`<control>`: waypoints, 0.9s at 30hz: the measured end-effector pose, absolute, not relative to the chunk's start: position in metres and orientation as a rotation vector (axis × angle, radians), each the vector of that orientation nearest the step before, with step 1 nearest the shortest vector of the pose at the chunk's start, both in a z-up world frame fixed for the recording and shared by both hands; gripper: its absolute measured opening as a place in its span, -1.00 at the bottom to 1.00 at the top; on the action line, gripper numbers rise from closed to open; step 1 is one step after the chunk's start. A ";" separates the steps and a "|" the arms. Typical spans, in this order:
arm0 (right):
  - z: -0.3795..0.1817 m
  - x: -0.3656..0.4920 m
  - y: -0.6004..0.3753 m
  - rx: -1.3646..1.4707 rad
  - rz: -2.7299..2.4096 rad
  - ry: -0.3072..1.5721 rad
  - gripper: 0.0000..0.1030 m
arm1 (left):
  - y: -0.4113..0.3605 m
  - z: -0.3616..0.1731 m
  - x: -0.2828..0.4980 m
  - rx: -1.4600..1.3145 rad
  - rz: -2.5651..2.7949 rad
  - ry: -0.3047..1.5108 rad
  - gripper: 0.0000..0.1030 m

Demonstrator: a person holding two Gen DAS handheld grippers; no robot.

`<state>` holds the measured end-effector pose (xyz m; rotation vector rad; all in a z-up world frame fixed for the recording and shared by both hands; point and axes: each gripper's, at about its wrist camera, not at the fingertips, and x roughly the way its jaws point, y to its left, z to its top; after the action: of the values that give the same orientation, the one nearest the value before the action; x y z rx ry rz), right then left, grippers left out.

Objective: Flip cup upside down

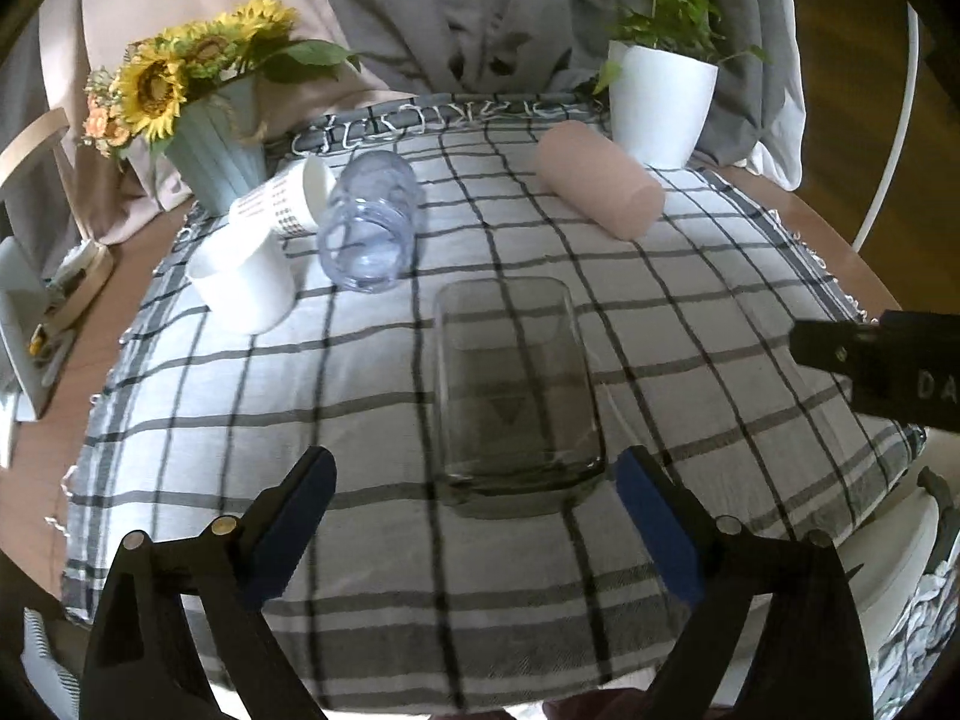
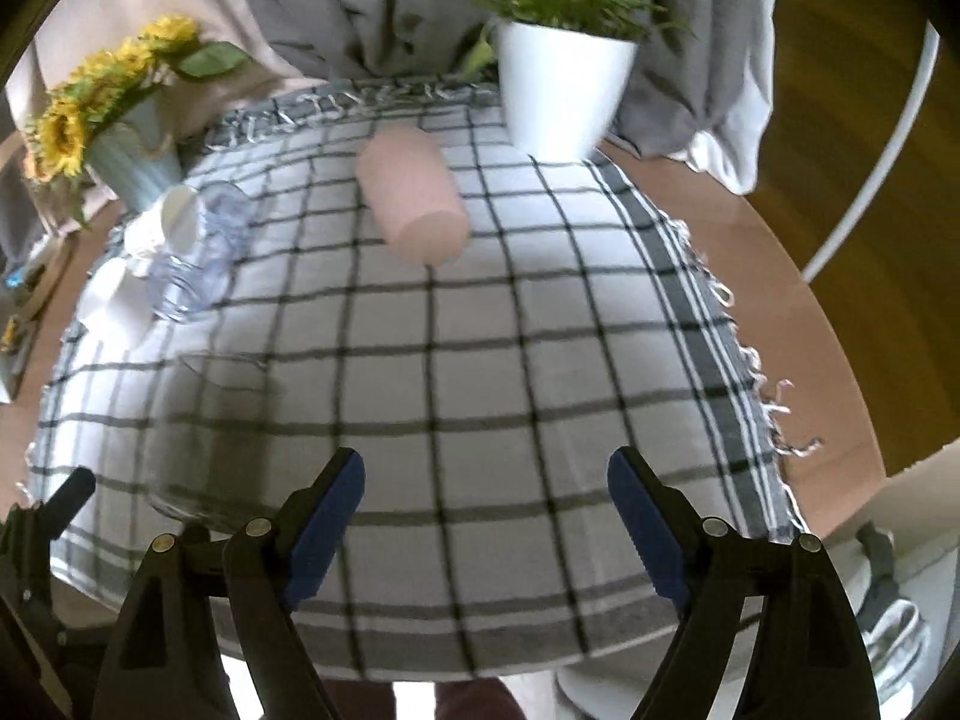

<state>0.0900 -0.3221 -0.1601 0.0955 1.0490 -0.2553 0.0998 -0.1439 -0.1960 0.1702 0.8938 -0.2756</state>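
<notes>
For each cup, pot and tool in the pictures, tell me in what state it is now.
Glass cup: standing on the cloth, not gripped.
Pink cup: lying on its side.
Clear plastic cup: lying on its side.
Patterned paper cup: lying on its side.
White cup: tilted.
Plant pot: upright.
Sunflower vase: upright.
Left tool: open, empty.
Right tool: open, empty.

bare cloth (image 1: 360, 396) surrounds the glass cup (image 1: 516, 396); other cups (image 1: 366, 222) crowd far left.
</notes>
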 end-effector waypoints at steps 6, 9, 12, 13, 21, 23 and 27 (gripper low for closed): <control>-0.181 0.084 -0.330 0.082 -0.278 1.105 0.62 | -0.152 -0.215 0.101 0.150 -0.273 0.912 0.57; -0.189 0.083 -0.333 0.090 -0.280 1.128 0.62 | -0.151 -0.219 0.102 0.136 -0.283 0.919 0.49; -0.192 0.082 -0.332 0.094 -0.277 1.138 0.62 | -0.153 -0.217 0.101 0.136 -0.308 0.921 0.28; -0.192 0.083 -0.331 0.093 -0.273 1.140 0.62 | -0.155 -0.216 0.101 0.150 -0.305 0.923 0.28; -0.184 0.084 -0.330 0.121 -0.248 1.111 0.62 | -0.155 -0.195 0.108 0.165 -0.308 0.918 0.27; -0.181 0.086 -0.332 0.138 -0.246 1.098 0.62 | -0.156 -0.188 0.113 0.171 -0.308 0.911 0.27; -0.174 0.089 -0.335 0.178 -0.244 1.071 0.62 | -0.156 -0.179 0.124 0.166 -0.313 0.899 0.27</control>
<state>0.0892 -0.3354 -0.1743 0.1776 1.0712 -0.2443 0.1240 -0.1563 -0.1786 0.1657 0.8990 -0.3131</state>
